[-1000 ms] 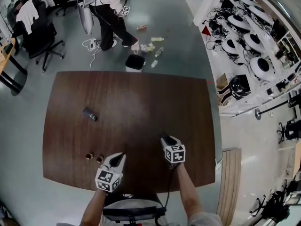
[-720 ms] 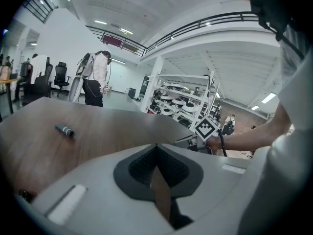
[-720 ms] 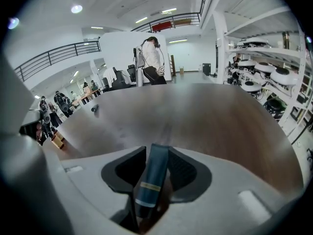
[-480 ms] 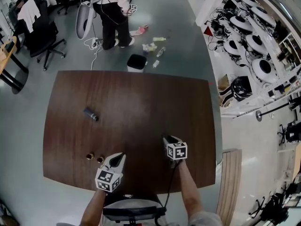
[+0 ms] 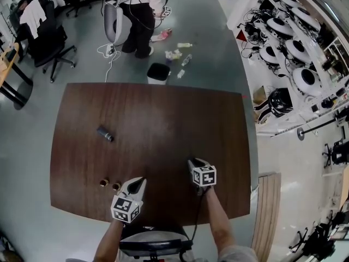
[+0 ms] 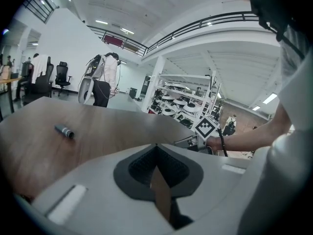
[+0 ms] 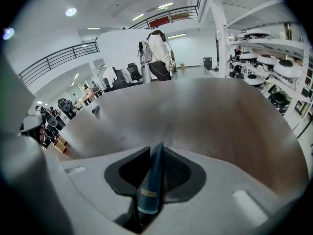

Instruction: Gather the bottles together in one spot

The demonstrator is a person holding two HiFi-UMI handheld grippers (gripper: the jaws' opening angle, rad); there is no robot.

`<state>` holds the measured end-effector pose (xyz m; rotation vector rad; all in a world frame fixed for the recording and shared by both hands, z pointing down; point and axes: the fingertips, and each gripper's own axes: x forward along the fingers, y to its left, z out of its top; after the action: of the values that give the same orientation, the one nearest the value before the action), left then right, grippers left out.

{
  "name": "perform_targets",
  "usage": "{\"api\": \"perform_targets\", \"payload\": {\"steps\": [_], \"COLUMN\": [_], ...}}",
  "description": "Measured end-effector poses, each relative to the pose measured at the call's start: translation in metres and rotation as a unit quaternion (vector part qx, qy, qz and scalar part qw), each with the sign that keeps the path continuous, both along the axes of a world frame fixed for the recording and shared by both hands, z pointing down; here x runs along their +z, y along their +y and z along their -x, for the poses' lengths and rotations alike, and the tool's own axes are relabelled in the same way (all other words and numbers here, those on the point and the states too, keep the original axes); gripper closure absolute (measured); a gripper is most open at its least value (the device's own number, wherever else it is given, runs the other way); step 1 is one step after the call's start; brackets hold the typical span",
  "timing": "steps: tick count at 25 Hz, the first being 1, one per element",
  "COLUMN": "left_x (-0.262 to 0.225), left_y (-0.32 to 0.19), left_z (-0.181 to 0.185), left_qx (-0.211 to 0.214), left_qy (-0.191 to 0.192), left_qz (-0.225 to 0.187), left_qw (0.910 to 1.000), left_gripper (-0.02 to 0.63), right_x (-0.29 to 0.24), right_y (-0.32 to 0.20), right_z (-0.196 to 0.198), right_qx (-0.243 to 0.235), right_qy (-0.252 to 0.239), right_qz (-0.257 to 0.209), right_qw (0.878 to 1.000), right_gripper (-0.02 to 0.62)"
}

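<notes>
My right gripper (image 5: 191, 162) hovers over the front right of the brown table (image 5: 163, 119). In the right gripper view its jaws (image 7: 157, 149) have just been closing and now pinch a blue tube-shaped bottle (image 7: 150, 186). Above the table's front edge, my left gripper (image 5: 139, 183) has its jaws together (image 6: 156, 148) and holds nothing I can make out. Two small brown bottles (image 5: 103, 183) (image 5: 115, 186) stand just left of it. A dark bottle (image 5: 104, 133) (image 6: 64, 130) (image 7: 95, 110) lies on its side at the table's left.
Beyond the far table edge stands a black bin (image 5: 157, 72) with litter (image 5: 177, 52) on the floor. A person (image 5: 136, 15) walks there. Office chairs (image 5: 52, 48) stand at far left, equipment shelves (image 5: 297, 53) at right.
The person behind the table has walked to the right. Both grippers and the bottles on the table stay where they were.
</notes>
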<state>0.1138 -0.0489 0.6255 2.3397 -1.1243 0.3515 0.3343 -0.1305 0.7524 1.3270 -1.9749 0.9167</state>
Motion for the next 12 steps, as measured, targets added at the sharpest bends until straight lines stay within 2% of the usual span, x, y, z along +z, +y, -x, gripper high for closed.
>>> {"api": "perform_targets", "payload": {"steps": [2,12], "left_x": [0.0007,-0.0025], "left_y": [-0.0003,0.0031], "left_z": [0.001,0.0052], "left_qx": [0.0,-0.004], "left_qy": [-0.001,-0.001], "left_qz": [0.001,-0.007], "left_qw": [1.0,1.0], "left_gripper": [0.604,0.604], "right_x": [-0.0027,-0.0113], "right_y": [-0.0008,0.0046], "right_z": [0.0009,0.0051], "right_qx": [-0.003,-0.007], "right_qy": [0.007,0.007], "right_qz": [-0.01,-0.03], "right_qw": [1.0,0.999], "right_gripper": [0.531,0.537]}}
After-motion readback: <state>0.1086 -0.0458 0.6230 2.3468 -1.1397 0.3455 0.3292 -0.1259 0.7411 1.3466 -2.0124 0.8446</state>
